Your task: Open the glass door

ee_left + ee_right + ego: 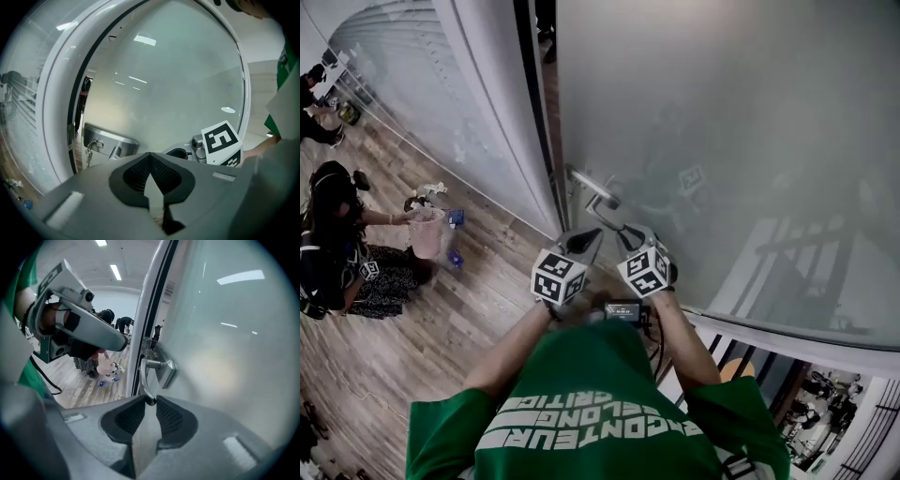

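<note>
While the left tool hangs closed, the right tool pinches the door handle by its free end.

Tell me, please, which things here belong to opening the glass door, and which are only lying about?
Belong to the job:
- glass door
- door handle
- right gripper, jaws closed on the handle's end
- left gripper, shut, holding nothing

Only lying about:
- pink container beside the person on the floor
- small blue items on the wooden floor
</note>
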The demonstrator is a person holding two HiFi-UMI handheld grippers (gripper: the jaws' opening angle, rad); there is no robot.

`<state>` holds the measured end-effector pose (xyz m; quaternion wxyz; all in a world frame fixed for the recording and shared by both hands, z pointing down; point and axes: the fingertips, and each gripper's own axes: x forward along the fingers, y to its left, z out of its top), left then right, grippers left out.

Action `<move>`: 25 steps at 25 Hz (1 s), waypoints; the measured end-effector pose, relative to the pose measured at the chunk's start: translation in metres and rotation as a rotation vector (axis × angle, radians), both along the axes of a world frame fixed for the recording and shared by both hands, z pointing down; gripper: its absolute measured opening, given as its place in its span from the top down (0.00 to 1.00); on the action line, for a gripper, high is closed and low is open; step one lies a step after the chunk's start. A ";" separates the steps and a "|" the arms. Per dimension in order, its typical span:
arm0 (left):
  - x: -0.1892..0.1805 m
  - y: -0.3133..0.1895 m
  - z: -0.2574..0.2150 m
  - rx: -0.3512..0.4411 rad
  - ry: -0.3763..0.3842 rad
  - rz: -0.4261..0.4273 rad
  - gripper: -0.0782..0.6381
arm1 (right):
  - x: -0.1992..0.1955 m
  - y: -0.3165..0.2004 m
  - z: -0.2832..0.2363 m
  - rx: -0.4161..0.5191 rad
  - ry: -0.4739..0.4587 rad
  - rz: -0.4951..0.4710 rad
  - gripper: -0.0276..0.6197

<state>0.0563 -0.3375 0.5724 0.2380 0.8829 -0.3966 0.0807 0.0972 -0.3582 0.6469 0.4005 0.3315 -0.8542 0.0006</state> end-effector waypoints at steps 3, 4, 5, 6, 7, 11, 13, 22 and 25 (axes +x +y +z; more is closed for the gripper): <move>0.000 -0.003 -0.003 0.000 0.006 -0.012 0.87 | 0.006 -0.007 -0.001 0.005 -0.007 0.015 0.86; 0.000 -0.004 -0.003 0.000 0.007 -0.013 0.87 | 0.008 -0.010 -0.001 0.005 -0.011 0.024 0.86; 0.000 -0.005 -0.004 0.000 0.007 -0.014 0.87 | 0.009 -0.012 -0.001 0.003 -0.014 0.031 0.86; 0.000 -0.006 -0.004 0.001 0.006 -0.014 0.87 | 0.010 -0.015 -0.001 0.001 -0.017 0.035 0.86; 0.000 -0.006 -0.004 0.002 0.005 -0.015 0.87 | 0.010 -0.017 -0.001 -0.003 -0.020 0.036 0.86; 0.003 -0.007 -0.005 0.015 0.008 -0.020 0.87 | 0.013 -0.026 0.001 -0.016 -0.017 0.034 0.86; 0.007 -0.005 -0.004 0.013 0.006 -0.019 0.87 | 0.015 -0.030 0.002 -0.015 -0.016 0.040 0.86; 0.013 -0.011 0.000 0.001 0.006 -0.049 0.87 | 0.023 -0.061 0.006 -0.011 -0.015 0.083 0.86; 0.019 -0.014 0.002 0.003 0.005 -0.060 0.87 | 0.026 -0.073 0.008 -0.016 -0.015 0.087 0.86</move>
